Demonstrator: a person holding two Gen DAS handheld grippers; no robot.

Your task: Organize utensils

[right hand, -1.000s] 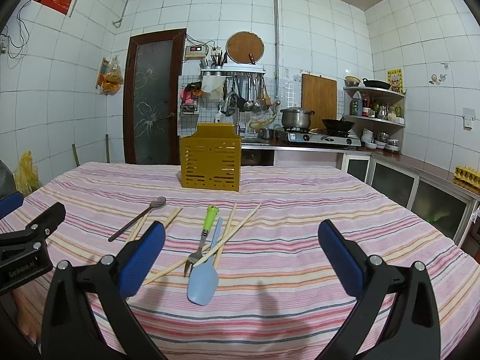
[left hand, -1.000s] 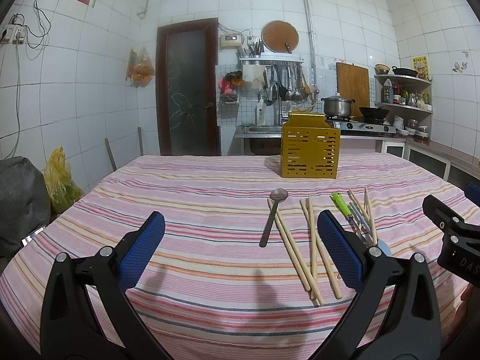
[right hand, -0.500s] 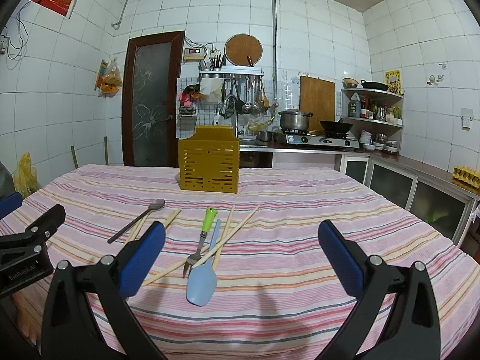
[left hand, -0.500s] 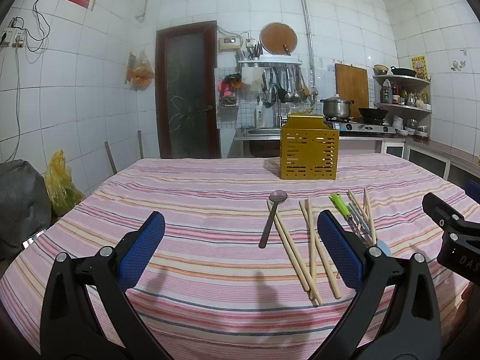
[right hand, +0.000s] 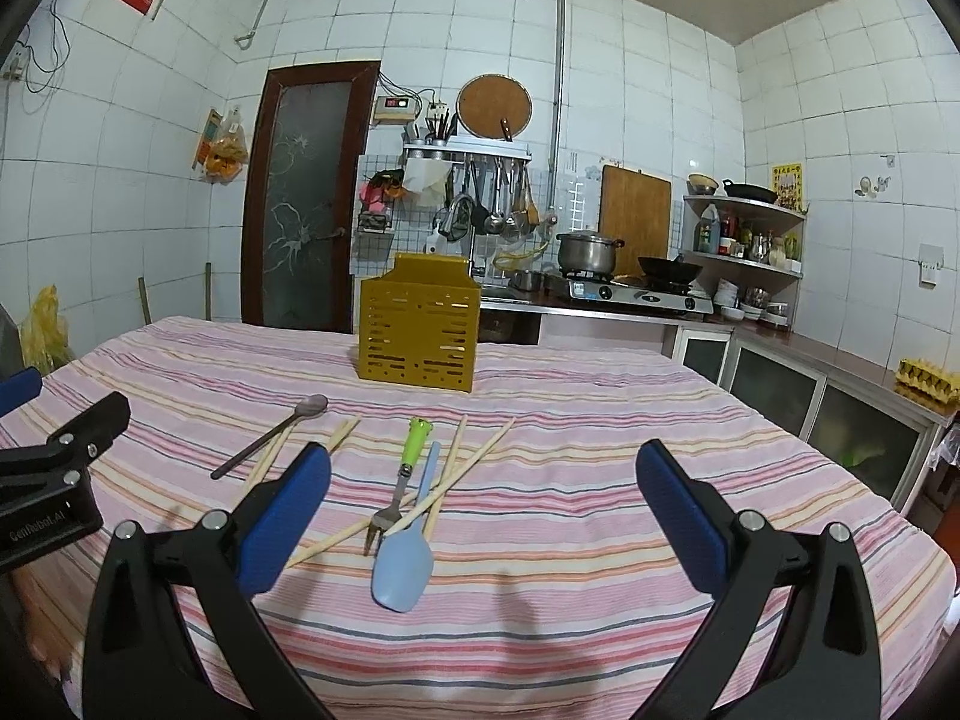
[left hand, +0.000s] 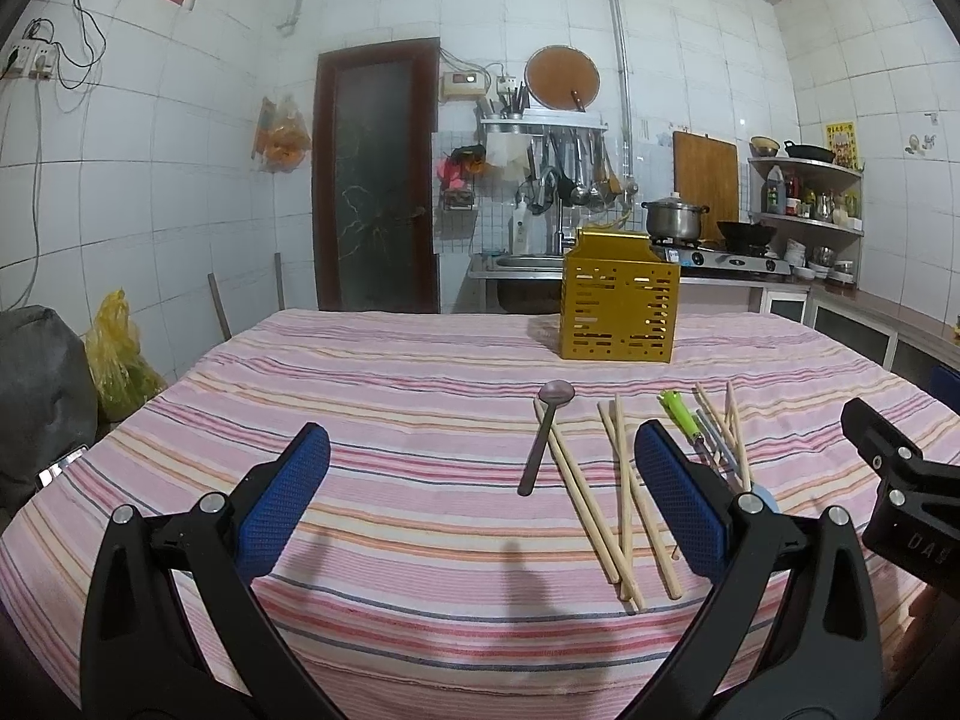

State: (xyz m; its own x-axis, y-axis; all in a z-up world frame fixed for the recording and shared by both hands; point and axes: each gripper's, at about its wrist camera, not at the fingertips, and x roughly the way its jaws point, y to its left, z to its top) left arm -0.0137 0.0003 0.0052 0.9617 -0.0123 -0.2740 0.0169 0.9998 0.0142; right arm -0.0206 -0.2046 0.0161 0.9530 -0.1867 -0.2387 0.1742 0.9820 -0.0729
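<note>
Barely anything shifts: I hold the left gripper and right gripper steady, jaws apart and empty, above the desk, utensils still scattered before the yellow utensil holder.

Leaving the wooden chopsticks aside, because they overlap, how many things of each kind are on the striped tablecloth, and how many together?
Metal spoon: 1
Green-handled fork: 1
Blue spatula: 1
Yellow utensil holder: 1
Total: 4
</note>
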